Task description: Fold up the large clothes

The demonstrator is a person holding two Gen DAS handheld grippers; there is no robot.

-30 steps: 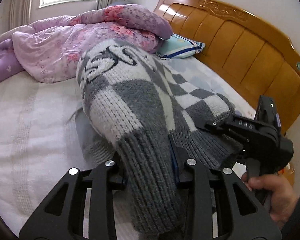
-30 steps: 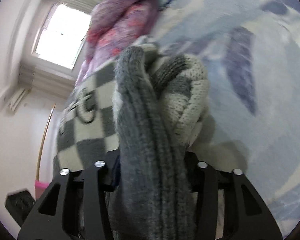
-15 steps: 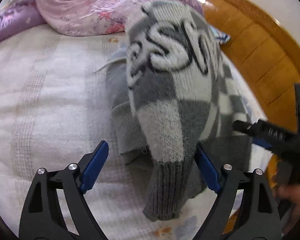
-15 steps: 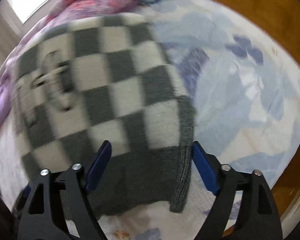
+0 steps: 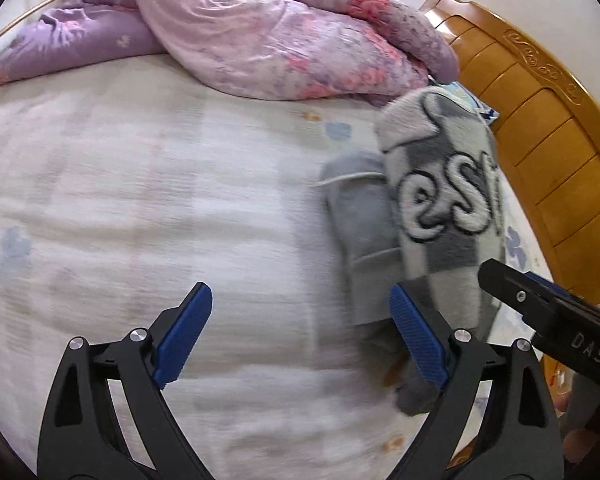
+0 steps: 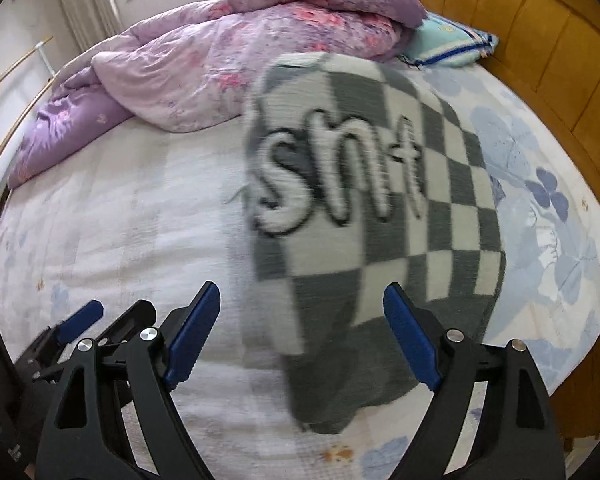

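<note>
Bed (image 6: pixel 112 240): white sheet, wooden headboard (image 6: pixel 540 52) at 1–2 o'clock, purple quilt (image 6: pixel 228 68) bunched at 11–12. Checkered sweater (image 6: pixel 380 208): folded, lies flat on sheet, centre-right in rt view, at 2–3 o'clock in lt view, grey lining showing along its left edge. Thick knit; judged soft, limp, light-to-medium, non-slip, not fragile. Best grip pts: ribbed hem corners at near edge. Right gripper (image 6: pixel 302 334): jaws spread wide, nothing between pads, just opened. Left gripper (image 5: pixel 300 334): same, wide and empty, sweater edge just beside its rt finger.
</note>
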